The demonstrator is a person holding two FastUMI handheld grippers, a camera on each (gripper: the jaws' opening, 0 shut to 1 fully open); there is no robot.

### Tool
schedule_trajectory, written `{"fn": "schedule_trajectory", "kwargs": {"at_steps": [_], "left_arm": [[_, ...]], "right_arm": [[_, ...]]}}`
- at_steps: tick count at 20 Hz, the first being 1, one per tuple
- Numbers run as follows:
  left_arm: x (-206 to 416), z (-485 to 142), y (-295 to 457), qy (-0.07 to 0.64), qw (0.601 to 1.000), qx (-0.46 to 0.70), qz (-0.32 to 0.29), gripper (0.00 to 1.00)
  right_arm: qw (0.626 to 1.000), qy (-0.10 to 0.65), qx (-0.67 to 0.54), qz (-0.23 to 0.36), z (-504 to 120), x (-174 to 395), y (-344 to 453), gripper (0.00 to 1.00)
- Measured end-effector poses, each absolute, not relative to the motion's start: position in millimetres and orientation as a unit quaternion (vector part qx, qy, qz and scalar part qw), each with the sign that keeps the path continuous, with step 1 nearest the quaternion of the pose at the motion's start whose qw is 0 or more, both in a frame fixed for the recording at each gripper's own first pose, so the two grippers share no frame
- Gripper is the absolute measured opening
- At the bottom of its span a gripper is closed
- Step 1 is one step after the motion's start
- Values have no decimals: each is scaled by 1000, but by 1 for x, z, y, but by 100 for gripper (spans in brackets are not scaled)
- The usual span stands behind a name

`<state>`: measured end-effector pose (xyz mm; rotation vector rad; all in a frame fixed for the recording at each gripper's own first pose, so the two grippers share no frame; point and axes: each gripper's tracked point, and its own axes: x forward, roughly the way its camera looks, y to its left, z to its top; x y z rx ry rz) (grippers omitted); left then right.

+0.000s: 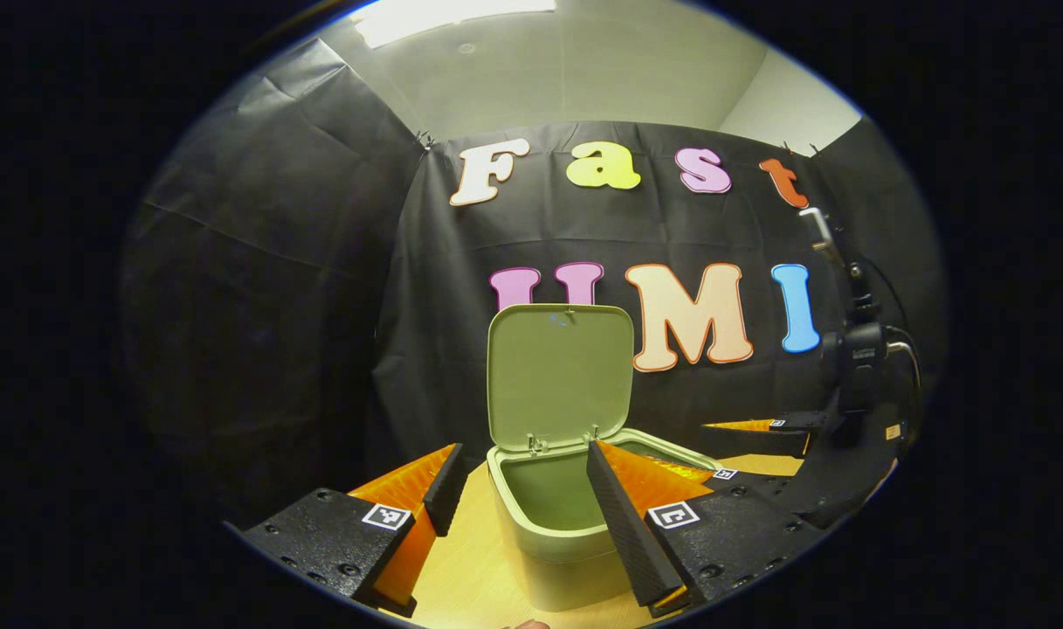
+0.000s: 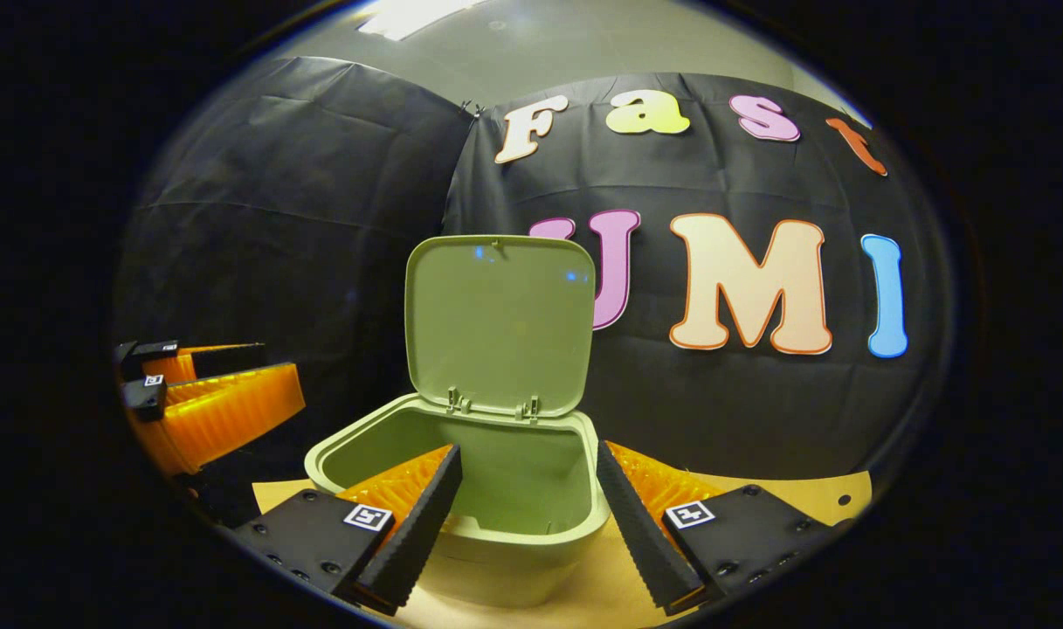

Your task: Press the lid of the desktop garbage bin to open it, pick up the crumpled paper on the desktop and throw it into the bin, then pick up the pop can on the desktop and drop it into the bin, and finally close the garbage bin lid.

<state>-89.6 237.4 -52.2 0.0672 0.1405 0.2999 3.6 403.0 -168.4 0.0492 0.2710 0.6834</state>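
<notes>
The pale green desktop bin (image 1: 548, 533) stands on the wooden table with its lid (image 1: 559, 374) swung up and upright at the back. My left gripper (image 1: 518, 511) hovers open just in front of the bin, nothing between its fingers. In the right gripper view the same bin (image 2: 496, 524) sits close ahead, its lid (image 2: 499, 323) raised, and the inside that I can see looks bare. My right gripper (image 2: 522, 520) is open over the bin's near rim, holding nothing. The left gripper (image 2: 208, 402) shows at the far left of that view.
The wooden tabletop (image 1: 461, 559) runs under and around the bin. Black cloth walls close the booth behind and to the left. The right gripper with its camera and cable (image 1: 845, 411) stands at the right of the left gripper view.
</notes>
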Motion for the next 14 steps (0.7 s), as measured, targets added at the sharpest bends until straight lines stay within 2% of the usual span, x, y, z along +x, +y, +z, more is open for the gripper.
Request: {"fn": "schedule_trajectory", "kwargs": {"at_steps": [5,14], "left_arm": [[-77,-49,217,62,989,30,130,83],[-45,-43,148,47,996,27,77,83]], "right_arm": [[949,89,30,301,-136,10,361,98],[975,75,29,208,-116,31,232,98]]}}
